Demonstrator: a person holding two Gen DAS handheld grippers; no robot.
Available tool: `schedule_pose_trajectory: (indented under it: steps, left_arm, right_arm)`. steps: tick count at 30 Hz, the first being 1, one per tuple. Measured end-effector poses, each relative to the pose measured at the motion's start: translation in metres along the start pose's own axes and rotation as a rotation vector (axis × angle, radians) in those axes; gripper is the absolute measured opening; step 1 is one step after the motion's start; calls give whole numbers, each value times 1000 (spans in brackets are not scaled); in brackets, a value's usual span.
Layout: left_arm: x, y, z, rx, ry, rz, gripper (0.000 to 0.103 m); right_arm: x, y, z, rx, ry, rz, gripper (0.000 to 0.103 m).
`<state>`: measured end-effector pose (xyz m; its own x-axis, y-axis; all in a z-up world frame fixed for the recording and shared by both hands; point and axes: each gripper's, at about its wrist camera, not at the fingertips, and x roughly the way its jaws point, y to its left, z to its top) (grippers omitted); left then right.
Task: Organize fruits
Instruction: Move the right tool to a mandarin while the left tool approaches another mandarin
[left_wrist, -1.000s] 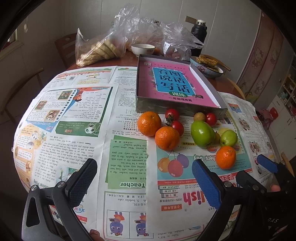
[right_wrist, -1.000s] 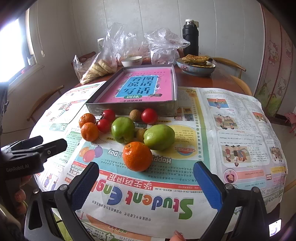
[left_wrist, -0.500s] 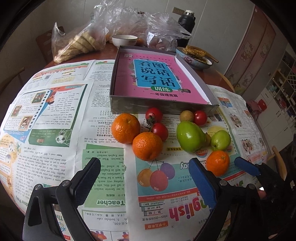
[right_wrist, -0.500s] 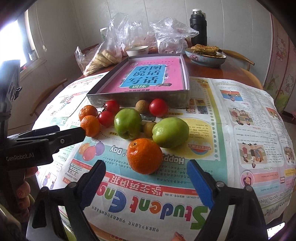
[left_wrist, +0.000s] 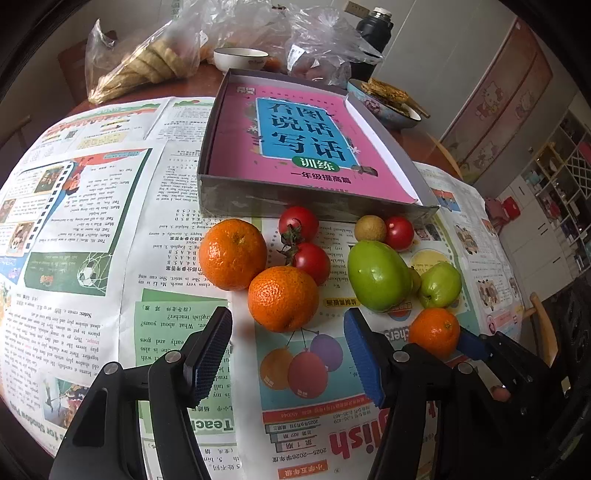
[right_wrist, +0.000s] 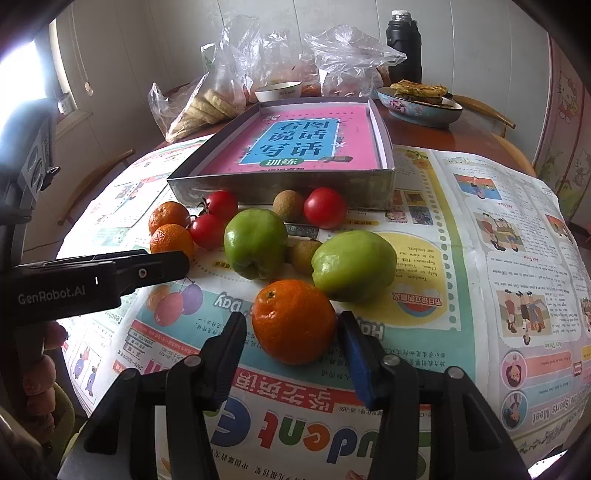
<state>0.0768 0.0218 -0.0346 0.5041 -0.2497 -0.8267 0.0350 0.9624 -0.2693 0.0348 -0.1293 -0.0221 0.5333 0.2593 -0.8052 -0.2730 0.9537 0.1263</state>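
Two sets of tongs, each half-closed and just now narrowing on an orange. Right tongs (right_wrist: 291, 328) astride the near orange (right_wrist: 293, 320), jaws flanking it closely on both sides but not clearly pressing yet. Left tongs (left_wrist: 286, 343) still short of the middle orange (left_wrist: 282, 298), which sits just ahead, centred on the gap, round with no long axis to align. Beyond, tomatoes (left_wrist: 309, 258), green fruits (left_wrist: 378, 275) and the shallow box (left_wrist: 314, 199) on the newspaper-covered desk (left_wrist: 110, 258). Probably one orange per hand, then into the box.
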Motion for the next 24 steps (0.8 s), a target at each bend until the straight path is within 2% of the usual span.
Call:
schedule_pose_trajectory:
  steps: [7, 11, 14, 18, 24]
  left_arm:
    - [7, -1, 7, -21, 7, 9, 64]
    - [12, 2, 9, -52, 21, 4, 57]
    - [13, 3, 10, -67, 15, 2, 55]
    - [14, 3, 10, -62, 11, 13, 42]
    - [12, 6, 9, -57, 6, -3, 41]
  right_arm:
    - [0, -4, 0, 1, -6, 15, 43]
    - [-1, -4, -1, -4, -11, 24, 43]
    - [-1, -6, -2, -6, -12, 33, 42]
    - [-3, -7, -3, 1, -13, 45, 42]
    - [-7, -6, -3, 10, -18, 67, 42]
